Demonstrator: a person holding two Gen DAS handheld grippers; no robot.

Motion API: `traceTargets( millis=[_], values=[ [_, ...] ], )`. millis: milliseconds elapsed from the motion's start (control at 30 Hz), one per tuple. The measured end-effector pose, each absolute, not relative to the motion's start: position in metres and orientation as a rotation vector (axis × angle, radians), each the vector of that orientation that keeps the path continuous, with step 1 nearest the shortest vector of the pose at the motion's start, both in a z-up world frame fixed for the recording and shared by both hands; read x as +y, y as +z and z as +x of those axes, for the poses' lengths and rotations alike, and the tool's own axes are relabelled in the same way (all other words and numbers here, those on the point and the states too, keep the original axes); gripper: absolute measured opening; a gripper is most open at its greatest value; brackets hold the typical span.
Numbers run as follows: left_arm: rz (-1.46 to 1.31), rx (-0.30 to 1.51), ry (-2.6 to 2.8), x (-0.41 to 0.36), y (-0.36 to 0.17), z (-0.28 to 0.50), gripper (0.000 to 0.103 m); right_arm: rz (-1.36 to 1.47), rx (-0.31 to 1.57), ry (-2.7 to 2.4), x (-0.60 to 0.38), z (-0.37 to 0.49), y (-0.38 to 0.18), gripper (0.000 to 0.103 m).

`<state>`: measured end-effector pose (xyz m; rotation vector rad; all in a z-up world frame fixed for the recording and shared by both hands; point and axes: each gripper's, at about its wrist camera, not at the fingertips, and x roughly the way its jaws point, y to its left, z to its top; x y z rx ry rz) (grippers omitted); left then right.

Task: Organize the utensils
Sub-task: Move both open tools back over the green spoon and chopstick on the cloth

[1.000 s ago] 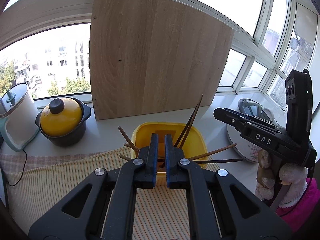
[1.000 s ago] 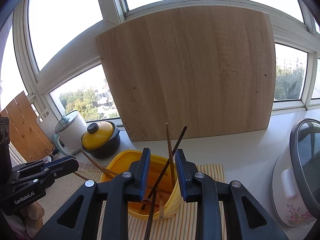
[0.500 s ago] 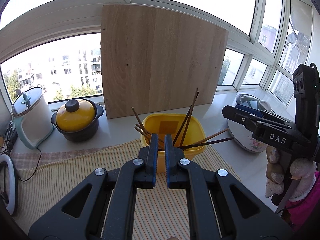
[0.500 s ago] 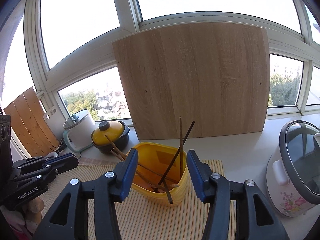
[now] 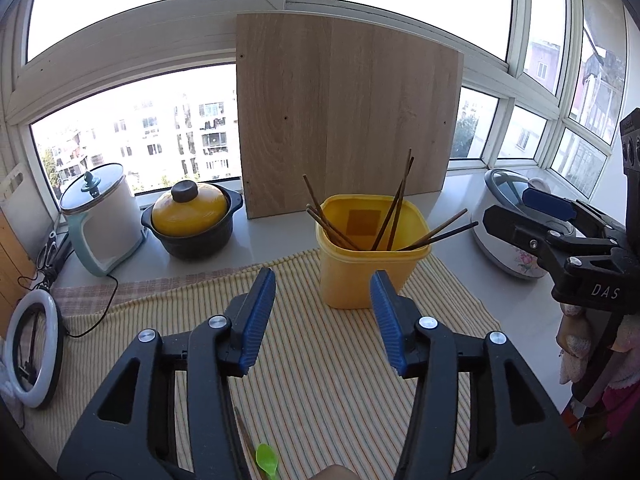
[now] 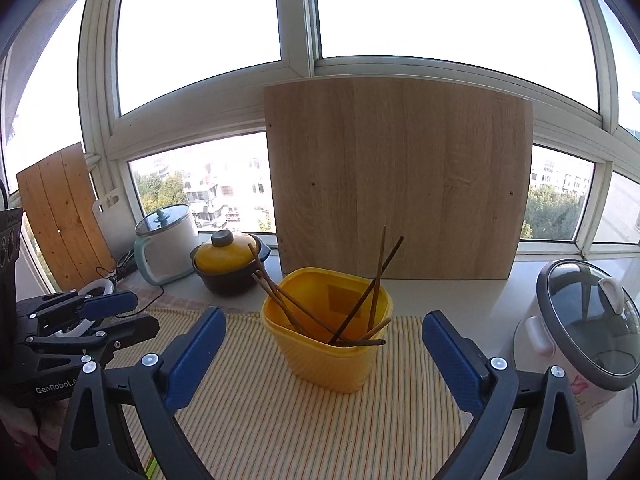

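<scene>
Two hand-held grippers face a yellow plastic container (image 5: 370, 256) of brown wooden chopsticks (image 5: 394, 212) on a striped yellow cloth (image 5: 320, 380) spread over a white counter (image 5: 516, 304) below a bay of windows. The chopsticks lean in a loose fan against the container's rim, some tipped left, some right.

The left hand-held gripper (image 5: 322, 312) has its blue pads apart, its jaws having just been opening, with nothing between them. The right hand-held gripper (image 6: 322, 354) stands wide apart, likewise just opened and empty; the container sits beyond its pads, untouched.

White lettering reading "DAS" marks the right hand-held gripper's body as seen from the left wrist, while the right wrist view catches "GenRobot.A" on the other tool before the edge cuts it off.

Only the left wrist view shows a green plastic spoon (image 5: 267, 456) and one more chopstick (image 5: 245, 436) lying on the cloth near the bottom edge, plus a white ring light (image 5: 34, 348). Only the right wrist view shows a slatted wooden board (image 6: 60, 216) propped at the far left.

A light wood panel (image 5: 344, 120), a yellow-lidded black pot (image 5: 190, 220), a white electric cooker (image 5: 100, 220) and a floral rice cooker (image 6: 576, 340) line the sill.
</scene>
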<state>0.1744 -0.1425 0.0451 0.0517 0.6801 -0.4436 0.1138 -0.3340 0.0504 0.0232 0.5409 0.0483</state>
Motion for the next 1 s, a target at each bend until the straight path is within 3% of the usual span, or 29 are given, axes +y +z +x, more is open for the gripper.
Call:
traceTargets(
  millis=[567, 1000],
  values=[
    [0.072, 0.785, -0.304, -0.077, -0.001, 0.139, 0.064, 0.077, 0.62, 0.046, -0.306, 0.091, 0.011, 0.103],
    [-0.019, 0.964, -0.217, -0.007, -0.067, 0.126, 0.062, 0.078, 0.803, 0.198, -0.257, 0.102, -0.043, 0.102]
  ],
)
